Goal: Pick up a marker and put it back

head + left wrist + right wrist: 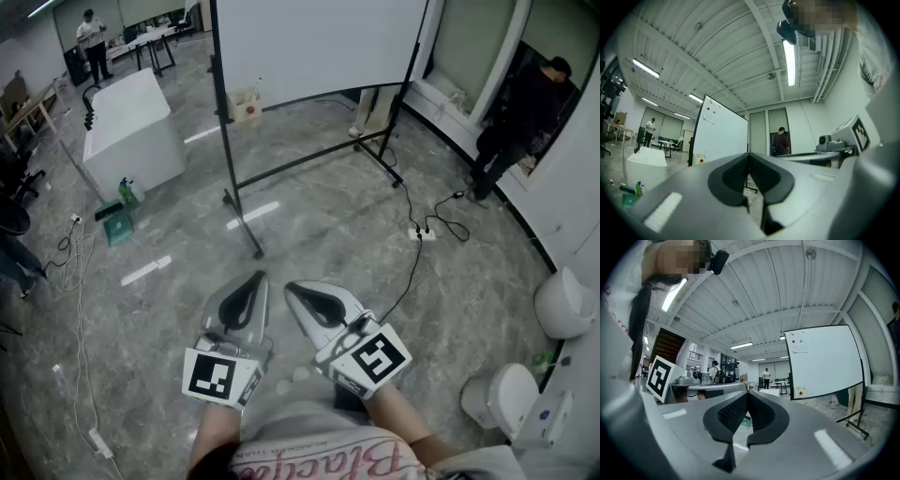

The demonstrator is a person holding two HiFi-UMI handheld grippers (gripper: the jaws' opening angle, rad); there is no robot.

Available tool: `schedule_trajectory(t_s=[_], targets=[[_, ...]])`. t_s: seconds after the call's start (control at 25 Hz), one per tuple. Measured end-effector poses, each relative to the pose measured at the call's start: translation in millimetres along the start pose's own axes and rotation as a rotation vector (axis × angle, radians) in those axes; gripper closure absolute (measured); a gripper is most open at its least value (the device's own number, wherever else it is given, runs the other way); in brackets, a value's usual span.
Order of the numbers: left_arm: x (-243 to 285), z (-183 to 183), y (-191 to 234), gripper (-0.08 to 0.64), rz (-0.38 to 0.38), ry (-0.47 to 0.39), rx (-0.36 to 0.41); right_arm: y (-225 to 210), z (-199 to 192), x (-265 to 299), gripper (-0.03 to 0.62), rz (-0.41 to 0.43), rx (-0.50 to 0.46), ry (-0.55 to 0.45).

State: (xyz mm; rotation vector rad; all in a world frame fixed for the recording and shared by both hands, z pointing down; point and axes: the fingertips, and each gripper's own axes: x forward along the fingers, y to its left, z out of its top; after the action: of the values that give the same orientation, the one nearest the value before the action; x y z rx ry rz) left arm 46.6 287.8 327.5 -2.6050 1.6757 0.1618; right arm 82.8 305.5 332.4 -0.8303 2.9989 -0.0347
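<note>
left gripper (251, 286) and right gripper (298, 292) sit low in the frame, fingers pressed together on nothing; no marker shows, presumably near the whiteboard (319, 42) at upper centre; likely light, stiff, slick; pinch mid-barrel

Wears a white top (323, 457) with pink script, alongside pale grey left gripper (259, 277) and right gripper (290, 288) with black ribbed pads (733, 174) and black-and-white marker cubes (221, 377).

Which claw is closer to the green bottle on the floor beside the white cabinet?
Left. The green bottle stands ahead and to the left of the left claw; the right claw is on the left claw's other side, farther away.
</note>
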Motion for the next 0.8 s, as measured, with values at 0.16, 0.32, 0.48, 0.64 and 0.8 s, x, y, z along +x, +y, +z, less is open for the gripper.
schedule_trajectory(t_s=[0.16,0.32,0.48,0.64,0.8], targets=[[9.1,2.6,-7.0,0.560,0.007,-0.009,-0.001,-10.4,0.7,-5.1,0.592,0.002,-0.009,0.012],[18.6,-0.3,-7.8,0.560,0.017,-0.008,0.004,-22.1,0.4,-4.6,0.592,0.013,0.001,0.004],[31.7,-1.2,-3.7,0.560,0.042,-0.015,0.009,-33.0,3.5,-0.6,0.592,0.052,-0.016,-0.011],[41.2,-2.0,0.3,0.560,0.071,-0.023,0.012,-40.9,1.4,4.6,0.592,0.088,-0.032,-0.007],[49.8,-6.6,4.8,0.560,0.095,-0.021,0.008,-55.0,-0.1,9.8,0.591,0.096,0.012,-0.013]])
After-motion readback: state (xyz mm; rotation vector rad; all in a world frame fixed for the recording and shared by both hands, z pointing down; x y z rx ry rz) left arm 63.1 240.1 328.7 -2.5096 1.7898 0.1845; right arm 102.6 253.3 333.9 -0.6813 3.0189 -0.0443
